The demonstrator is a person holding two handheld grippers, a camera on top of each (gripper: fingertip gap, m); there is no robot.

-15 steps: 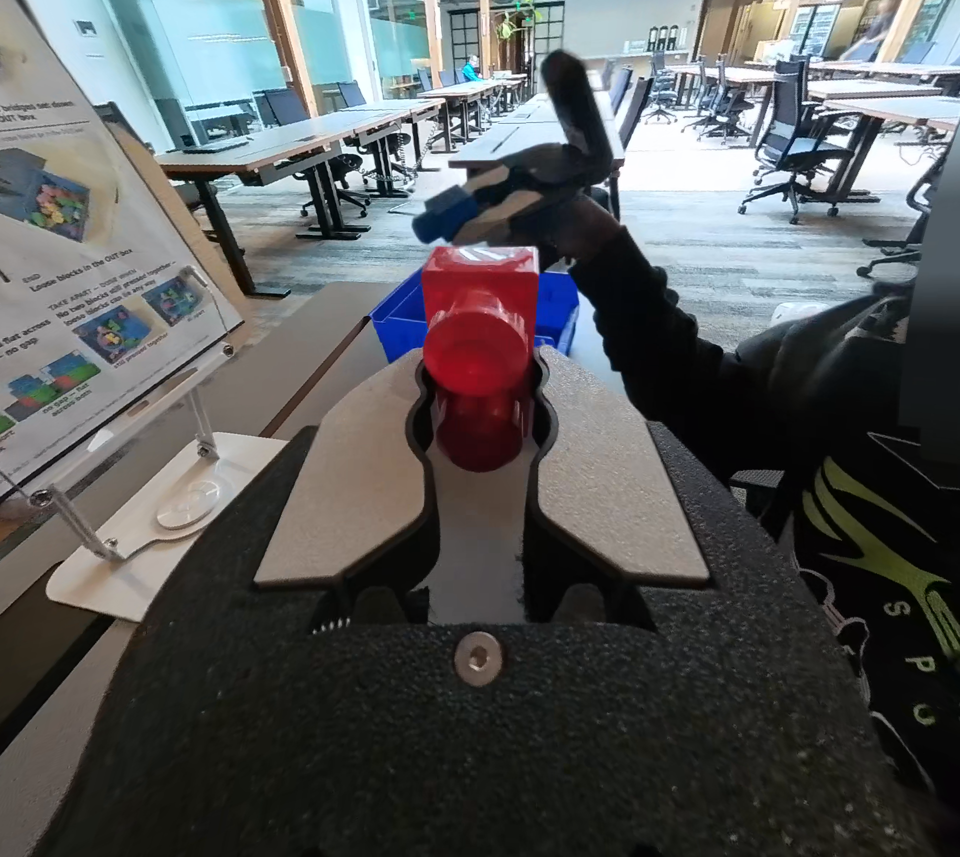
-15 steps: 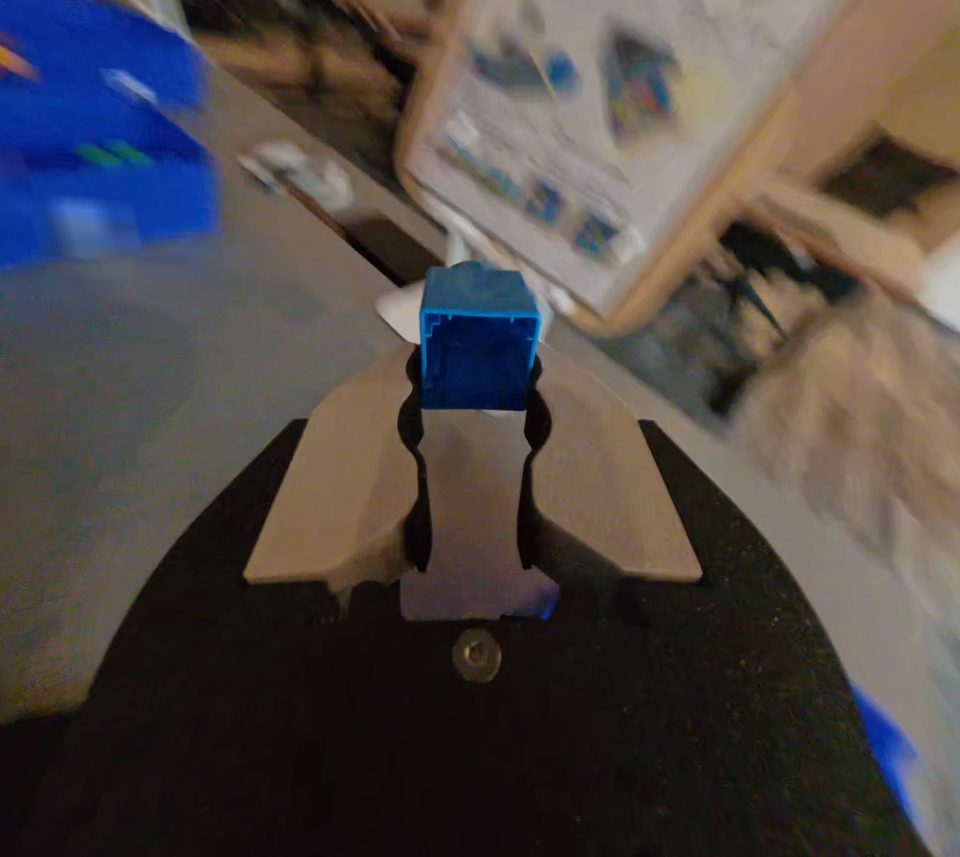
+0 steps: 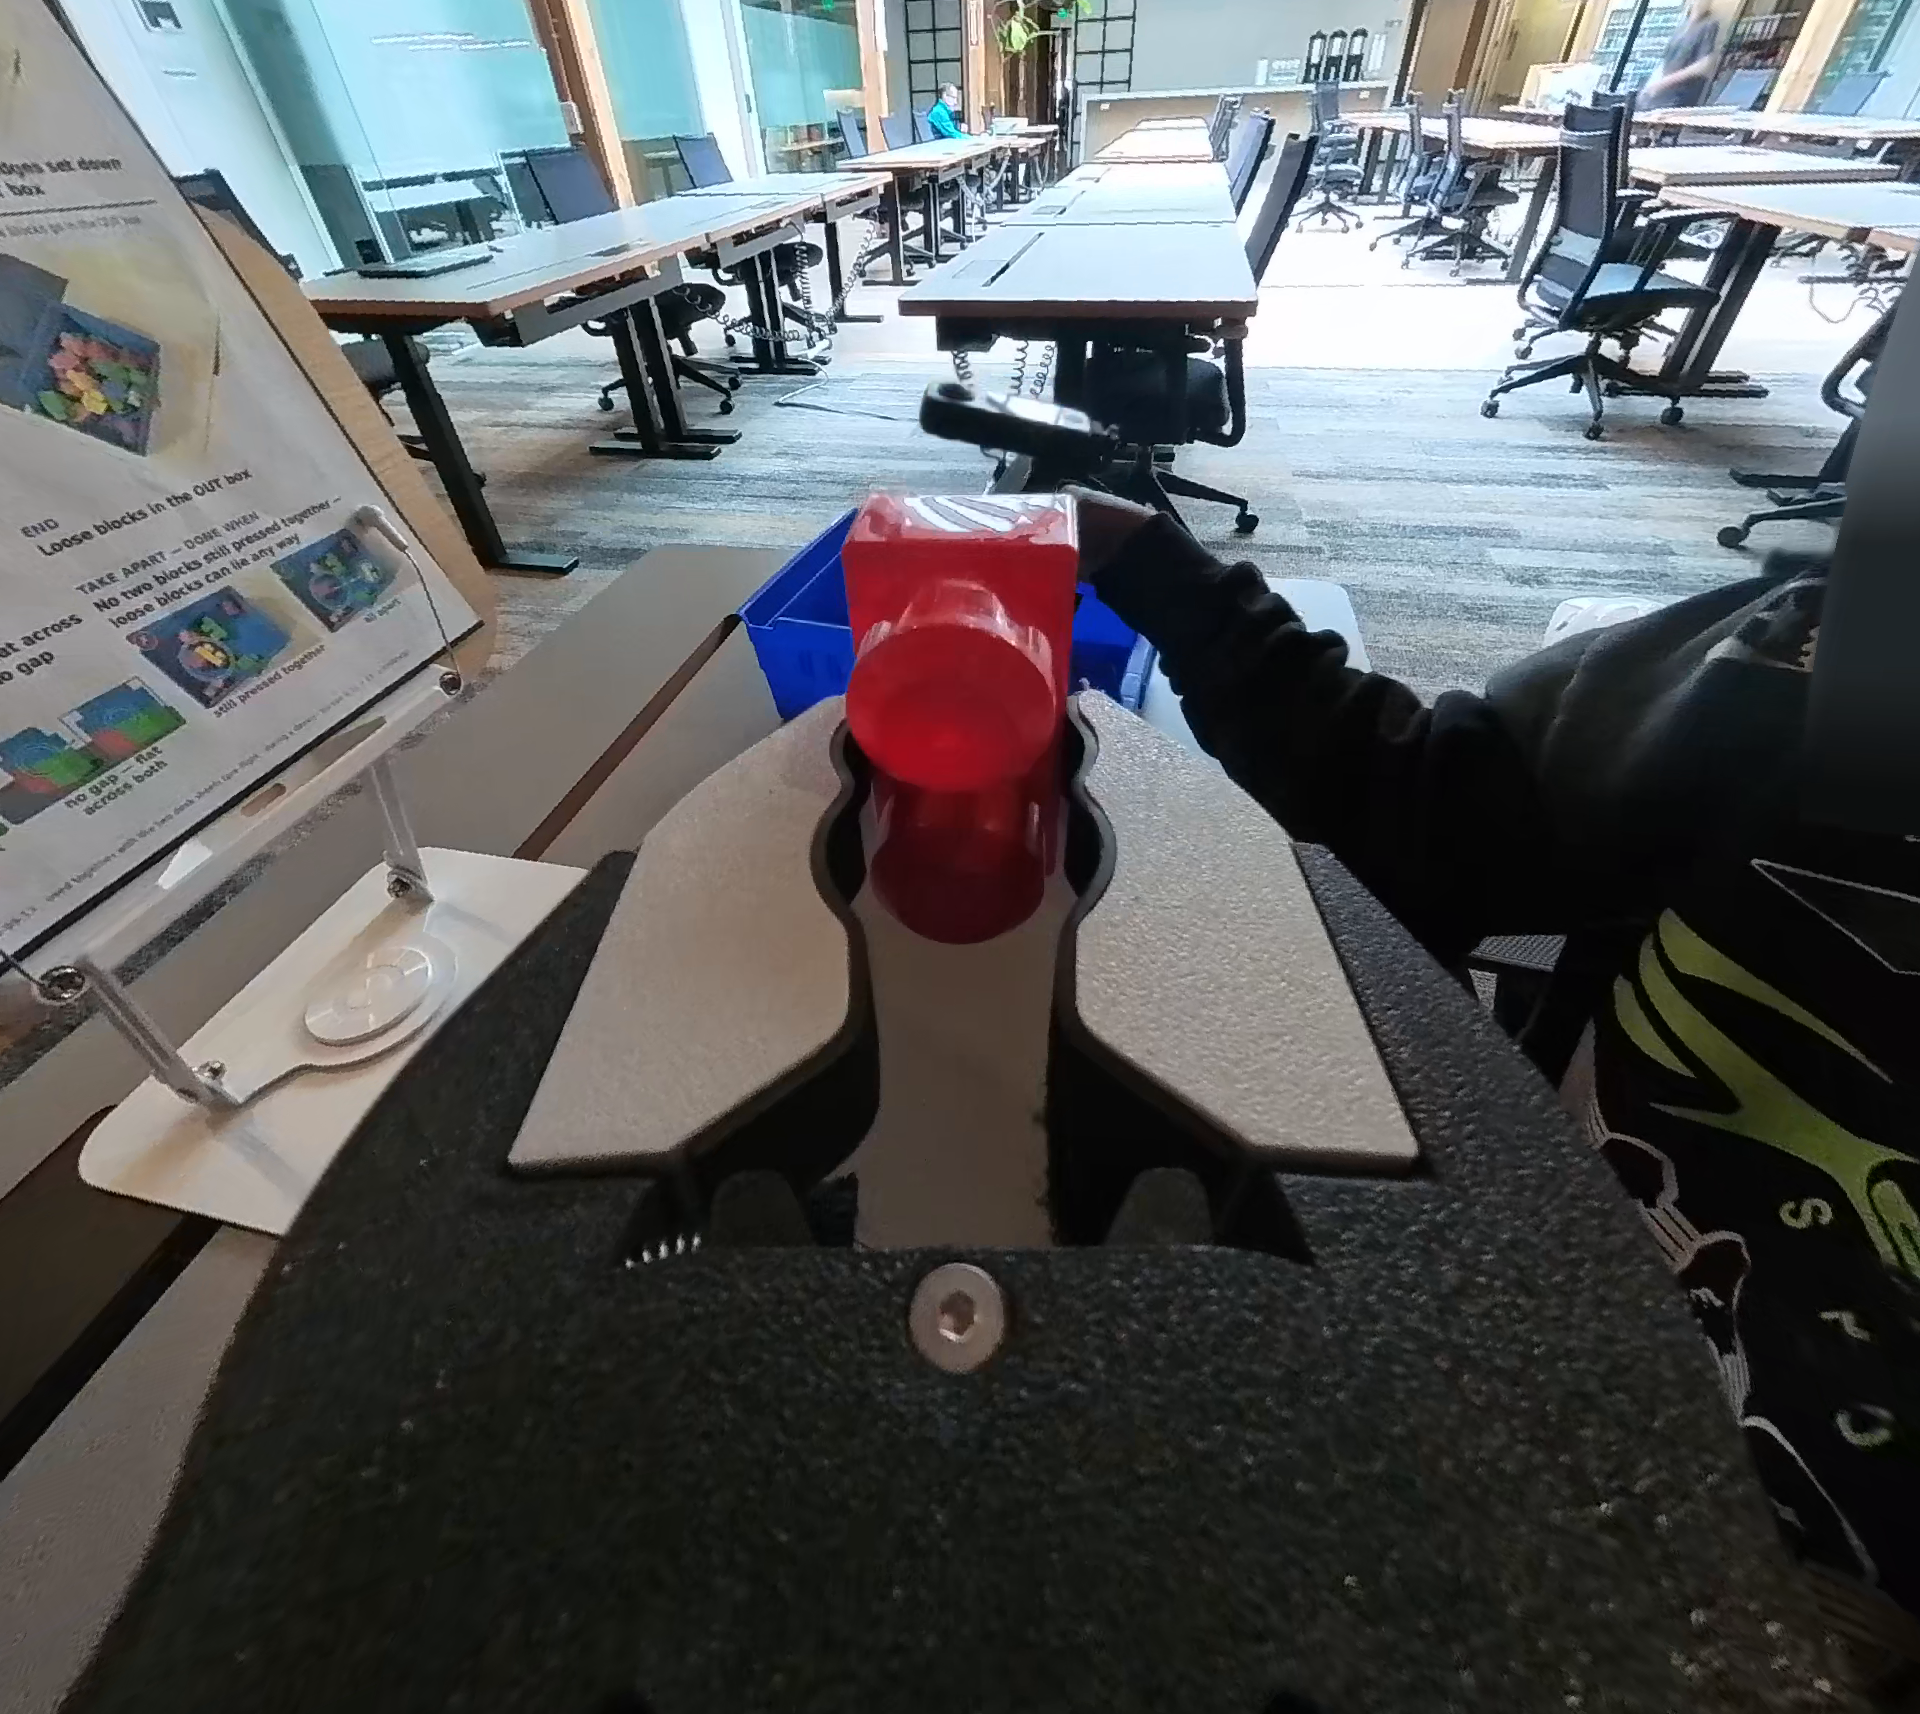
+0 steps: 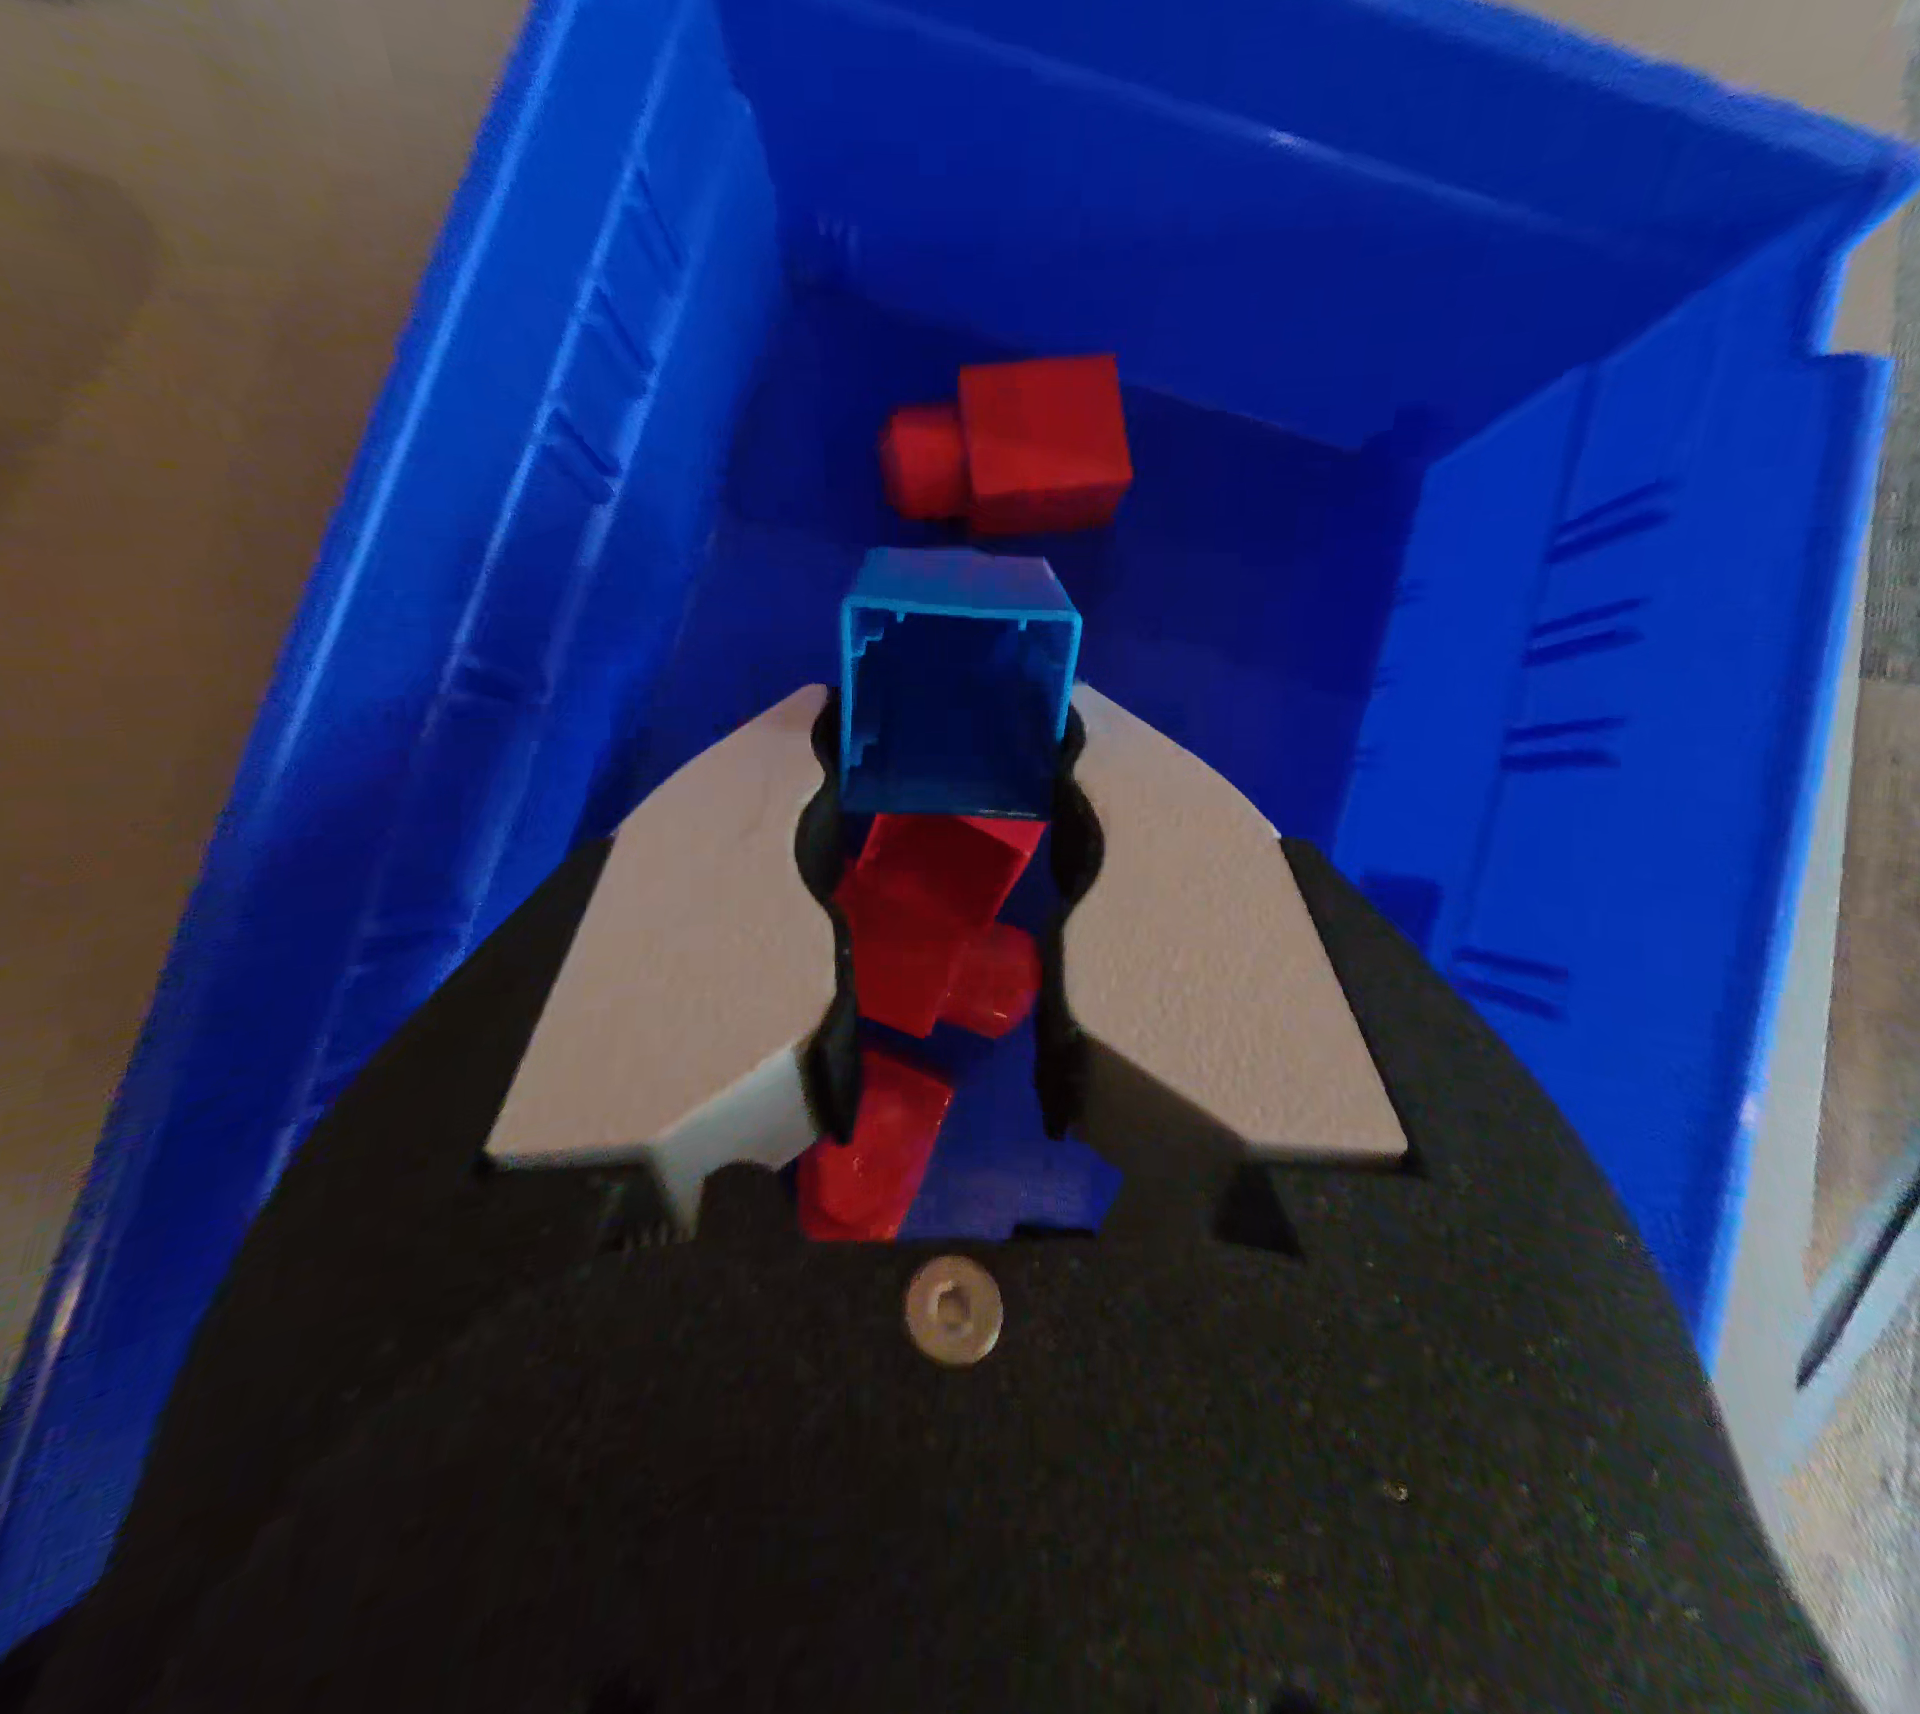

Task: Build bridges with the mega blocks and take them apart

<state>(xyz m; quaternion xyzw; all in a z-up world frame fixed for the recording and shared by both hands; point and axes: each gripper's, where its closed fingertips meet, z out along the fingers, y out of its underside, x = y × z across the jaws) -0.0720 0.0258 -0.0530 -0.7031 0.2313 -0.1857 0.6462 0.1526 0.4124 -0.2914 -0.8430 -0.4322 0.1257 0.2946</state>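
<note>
left tool (image 3: 956,791): clamps red block (image 3: 958,625), stud toward camera | right tool (image 4: 951,791): clamps blue block (image 4: 958,698) above blue bin (image 4: 1195,137) | bin: three loose red blocks (image 4: 1039,443)

My right gripper (image 4: 956,755) now points down into the blue bin (image 4: 1195,137) with its blue block (image 4: 961,688) over loose red blocks (image 4: 1039,449); half a second ago it faced the instruction sign, blurred by motion. In my left wrist view that gripper and its blue block are gone from above the red block (image 3: 956,615), my right sleeve (image 3: 1299,719) reaching lower toward the bin
</note>
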